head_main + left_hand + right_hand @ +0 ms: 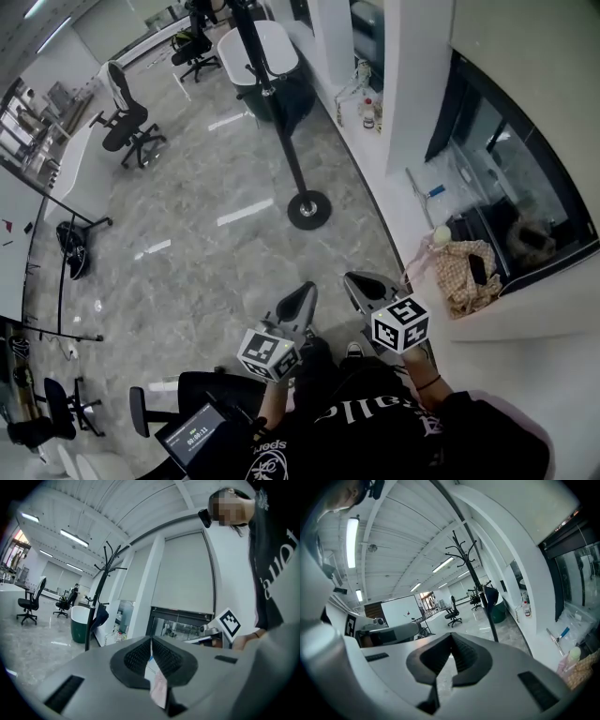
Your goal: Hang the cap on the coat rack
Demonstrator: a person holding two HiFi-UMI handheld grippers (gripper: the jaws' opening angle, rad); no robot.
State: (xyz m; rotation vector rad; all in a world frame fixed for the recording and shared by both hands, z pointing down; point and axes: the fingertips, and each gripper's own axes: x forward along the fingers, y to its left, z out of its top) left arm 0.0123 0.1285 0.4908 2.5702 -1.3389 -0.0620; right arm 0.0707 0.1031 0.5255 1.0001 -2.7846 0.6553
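Note:
The black coat rack (pixel 285 139) stands on a round base on the grey floor ahead of me. A dark blue cap (pixel 100 616) hangs on its pole at about mid height; the right gripper view shows the cap (pixel 491 596) on the rack (pixel 474 581) too. Both grippers are held low in front of the person, well short of the rack. My left gripper (pixel 305 292) is shut with nothing in it, its pads (pixel 140 656) meeting at the tip. My right gripper (pixel 362 279) is shut and empty as well, close beside the left one.
A green and white tub (pixel 270 58) stands behind the rack. Office chairs (pixel 127 127) stand at the left. A white ledge (pixel 394 187) runs along the right wall with bottles (pixel 369 111) and a checkered cloth (pixel 459 272). A small screen (pixel 192 436) sits below left.

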